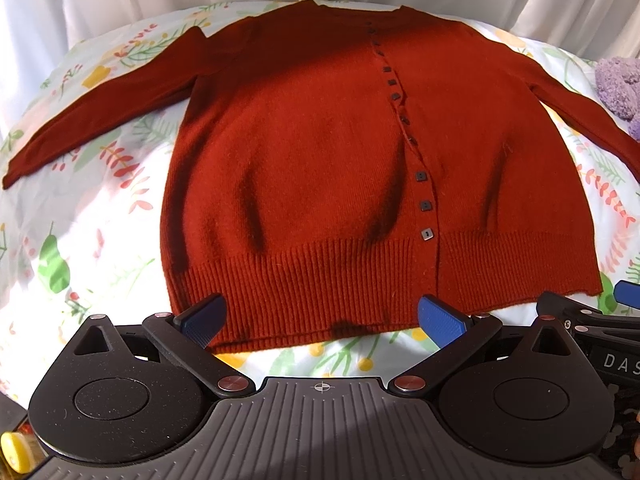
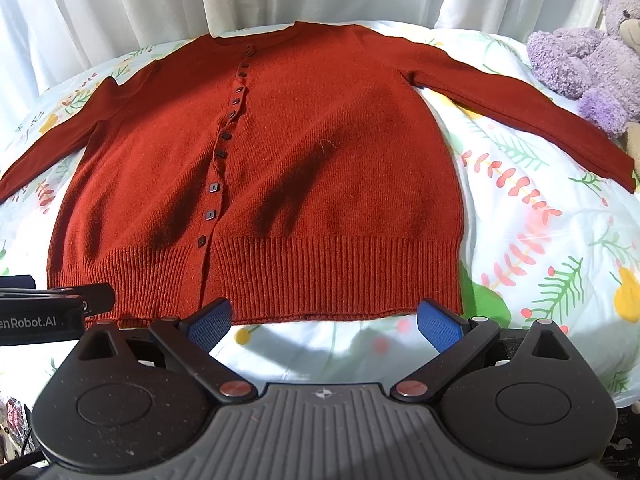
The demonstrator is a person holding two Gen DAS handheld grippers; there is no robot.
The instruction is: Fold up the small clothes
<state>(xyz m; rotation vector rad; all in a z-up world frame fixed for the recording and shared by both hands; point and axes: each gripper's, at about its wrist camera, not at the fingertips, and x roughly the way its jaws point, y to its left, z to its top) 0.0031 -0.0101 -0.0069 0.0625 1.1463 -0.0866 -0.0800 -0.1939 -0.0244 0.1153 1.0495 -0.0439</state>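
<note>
Cardigan point(image 1: 320, 168) lies flat, buttoned, face up on floral bedsheet point(image 1: 100, 208) with both sleeves spread, no fold made, all folding left; left gripper point(image 1: 322, 318) and right gripper point(image 2: 324, 322) wait at the hem, fingers wide apart, empty.

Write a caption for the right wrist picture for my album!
Red cardigan spread flat on a flowery sheet, purple teddy watching, open right gripper waiting at the hem.
</note>
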